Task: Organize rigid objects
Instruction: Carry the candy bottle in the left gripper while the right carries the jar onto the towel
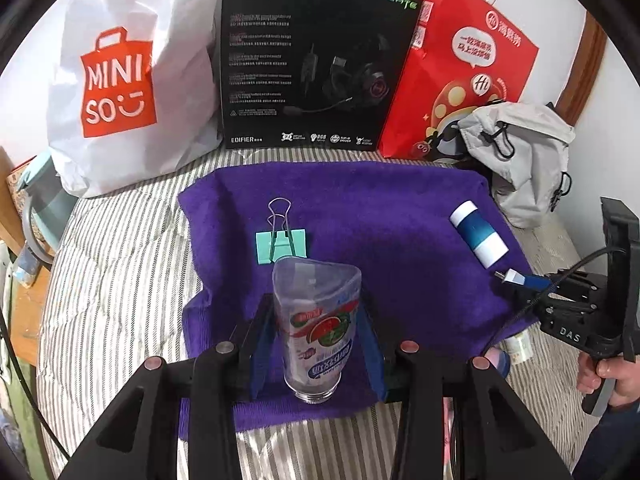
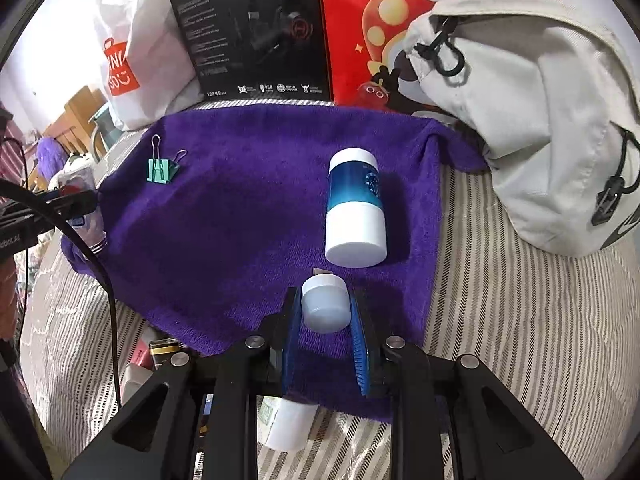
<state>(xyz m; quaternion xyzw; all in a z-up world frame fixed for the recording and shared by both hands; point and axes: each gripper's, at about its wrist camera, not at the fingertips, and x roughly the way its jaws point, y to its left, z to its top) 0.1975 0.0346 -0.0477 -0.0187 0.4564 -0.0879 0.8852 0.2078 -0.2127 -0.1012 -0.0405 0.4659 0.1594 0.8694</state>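
Through the left wrist camera I see my left gripper (image 1: 318,332) clamped on a clear plastic bottle (image 1: 316,320), its blue pads pressing both sides above the purple towel (image 1: 400,208). Just beyond the jaws lies a teal binder clip (image 1: 281,245); ahead and right of them rests a blue-and-white cylinder (image 1: 478,233). Through the right wrist camera, my right gripper (image 2: 325,322) pinches a small white jar (image 2: 325,304) between its pads. The cylinder (image 2: 355,210) lies just ahead of these jaws, the clip (image 2: 161,170) far ahead-left.
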